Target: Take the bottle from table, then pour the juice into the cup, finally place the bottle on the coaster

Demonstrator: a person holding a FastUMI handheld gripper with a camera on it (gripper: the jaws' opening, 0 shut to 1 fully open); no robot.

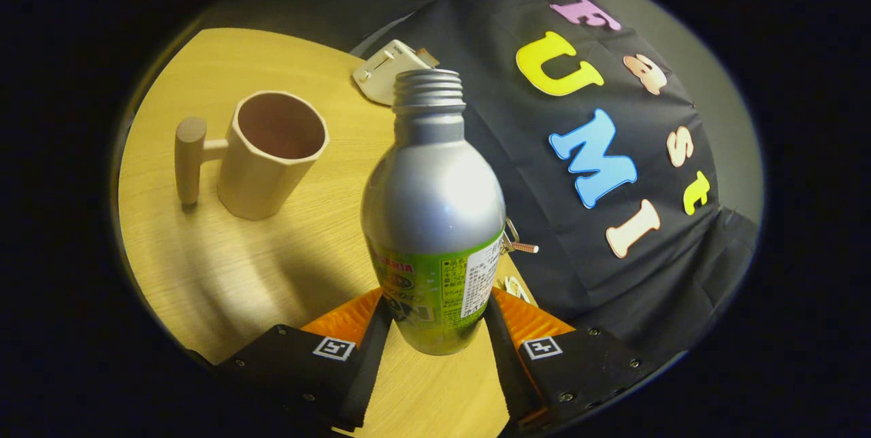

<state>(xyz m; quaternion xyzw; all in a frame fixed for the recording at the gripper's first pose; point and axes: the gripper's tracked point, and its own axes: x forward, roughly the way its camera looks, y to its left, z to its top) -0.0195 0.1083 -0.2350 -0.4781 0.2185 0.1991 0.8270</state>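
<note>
Round wooden table (204, 268), black cloth wall (490, 37)

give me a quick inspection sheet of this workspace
surface: round wooden table, bare wood between the items
job's things: silver bottle with green label, cap off, held between the fingers, looks lifted off the table; beige cup with a peg handle, upright, looks empty, beyond the fingers; coaster: nothing seen
clutter: white device behind the bottle at the table's far edge; small metal piece beside the bottle
gripper: gripper shut on the bottle's lower body, both fingers pressing
cables: nothing seen
surroundings: black cloth wall beyond the table
</note>
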